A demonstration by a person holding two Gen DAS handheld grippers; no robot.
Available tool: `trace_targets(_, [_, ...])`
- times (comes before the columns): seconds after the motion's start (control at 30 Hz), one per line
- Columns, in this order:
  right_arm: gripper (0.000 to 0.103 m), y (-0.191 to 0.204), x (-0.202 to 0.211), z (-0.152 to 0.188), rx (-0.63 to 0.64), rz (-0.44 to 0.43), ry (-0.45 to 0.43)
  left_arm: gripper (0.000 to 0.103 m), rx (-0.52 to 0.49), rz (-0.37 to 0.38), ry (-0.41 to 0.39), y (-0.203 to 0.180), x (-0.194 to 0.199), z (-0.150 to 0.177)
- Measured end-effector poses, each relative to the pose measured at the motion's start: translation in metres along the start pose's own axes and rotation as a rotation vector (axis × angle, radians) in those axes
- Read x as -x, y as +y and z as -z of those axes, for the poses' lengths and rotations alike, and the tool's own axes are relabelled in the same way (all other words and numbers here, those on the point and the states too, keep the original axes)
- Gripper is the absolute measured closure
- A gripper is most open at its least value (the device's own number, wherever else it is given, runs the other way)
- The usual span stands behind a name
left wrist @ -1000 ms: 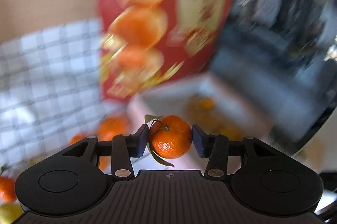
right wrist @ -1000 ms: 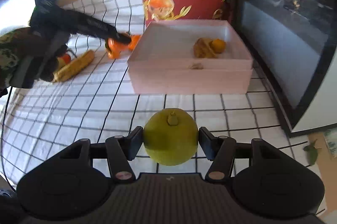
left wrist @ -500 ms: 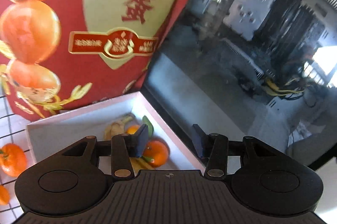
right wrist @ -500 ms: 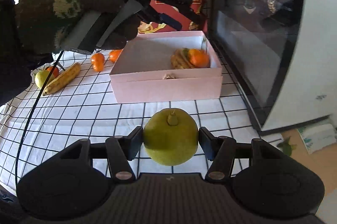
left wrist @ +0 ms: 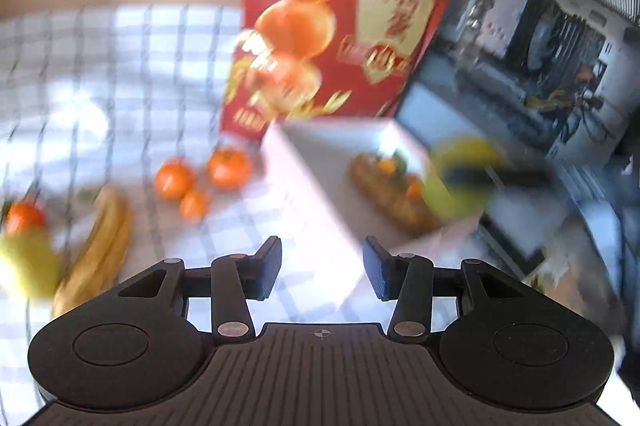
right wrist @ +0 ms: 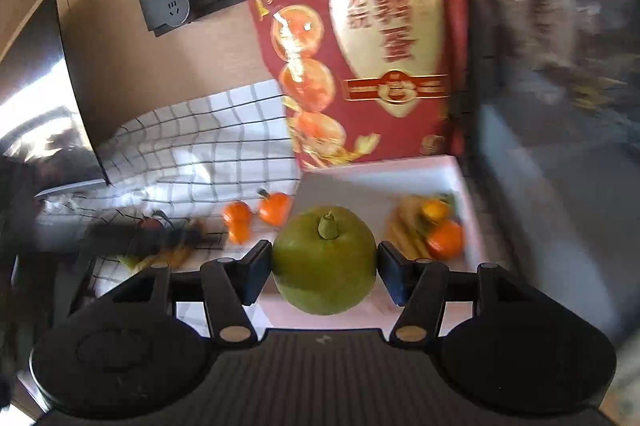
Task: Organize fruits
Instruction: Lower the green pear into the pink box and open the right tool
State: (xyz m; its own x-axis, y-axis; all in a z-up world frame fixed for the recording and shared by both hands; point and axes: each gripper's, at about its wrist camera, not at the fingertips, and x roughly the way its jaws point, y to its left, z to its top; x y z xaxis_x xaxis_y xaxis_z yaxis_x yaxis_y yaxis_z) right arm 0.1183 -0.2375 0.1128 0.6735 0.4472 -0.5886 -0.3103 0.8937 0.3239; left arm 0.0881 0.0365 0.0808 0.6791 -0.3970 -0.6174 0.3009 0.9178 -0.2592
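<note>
A: Container first?
B: Shallow pale pink cardboard box [right wrist: 460, 178], centre right in the right wrist view. Inside, at its right side: a brownish banana [right wrist: 404, 230], a small orange tangerine [right wrist: 446, 240], and a smaller orange fruit [right wrist: 434, 210] behind it.
A: Tongs?
B: Right tongs [right wrist: 324, 266] clamped on a round green pomelo-like fruit [right wrist: 324, 260], held over the box's near left part. Left tongs [left wrist: 322, 268] spread wide, nothing between them, above the white checked cloth [left wrist: 120, 74] on the counter, near the box corner.
A: Outside the box?
B: Left view, blurred: three small orange tangerines [left wrist: 192, 178] centre left, just left of the box. A yellow-brown banana [left wrist: 100, 238] lower left, a yellow-green fruit [left wrist: 24, 262] and a small red-orange fruit [left wrist: 24, 218] at the left edge.
A: Around it?
B: Red printed bag with orange pictures [right wrist: 360, 46] standing behind the box, touching its back edge. Dark glass-fronted appliance [left wrist: 520, 66] close on the right.
</note>
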Motion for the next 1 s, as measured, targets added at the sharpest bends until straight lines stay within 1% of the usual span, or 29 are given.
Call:
trace_targets(0.07, [0.045,-0.004,-0.034,-0.011,-0.041,-0.036,0.073,0.053,0.029,-0.03,0.015,0.007,0.009,0.014])
trace_targets(0.13, [0.045,-0.011,-0.064,-0.011,-0.092,-0.053,0.15,0.053,0.061,-0.057,0.029,0.016,0.019,0.026])
trace_targets(0.2, [0.045,-0.019,-0.093,-0.009,-0.153,-0.042,0.242,0.053,0.085,-0.079,0.036,0.023,0.027,0.036])
trace_targets(0.3, [0.045,-0.026,-0.119,0.001,-0.204,-0.001,0.35,0.053,0.098,-0.116,0.051,0.033,0.039,0.048])
trace_targets(0.33, [0.045,-0.027,-0.124,0.005,-0.206,0.008,0.372,0.053,0.103,-0.123,0.053,0.036,0.042,0.05])
trace_targets(0.4, [0.045,-0.026,-0.127,0.006,-0.202,-0.002,0.381,0.053,0.122,-0.131,0.057,0.044,0.047,0.055])
trace_targets(0.5, [0.045,-0.015,-0.129,0.008,-0.145,-0.026,0.399,0.053,0.137,-0.139,0.062,0.053,0.048,0.056])
trace_targets(0.63, [0.044,-0.002,-0.126,0.014,-0.07,-0.017,0.387,0.053,0.147,-0.132,0.062,0.056,0.046,0.055])
trace_targets(0.73, [0.044,-0.001,-0.121,0.015,-0.038,-0.024,0.377,0.053,0.142,-0.118,0.072,0.056,0.044,0.055])
trace_targets(0.83, [0.043,-0.002,-0.111,0.011,-0.029,-0.053,0.343,0.053,0.132,-0.113,0.087,0.056,0.04,0.055])
trace_targets(1.0, [0.041,-0.009,-0.094,0.007,-0.06,-0.106,0.303,0.053,0.138,-0.105,0.099,0.056,0.036,0.057])
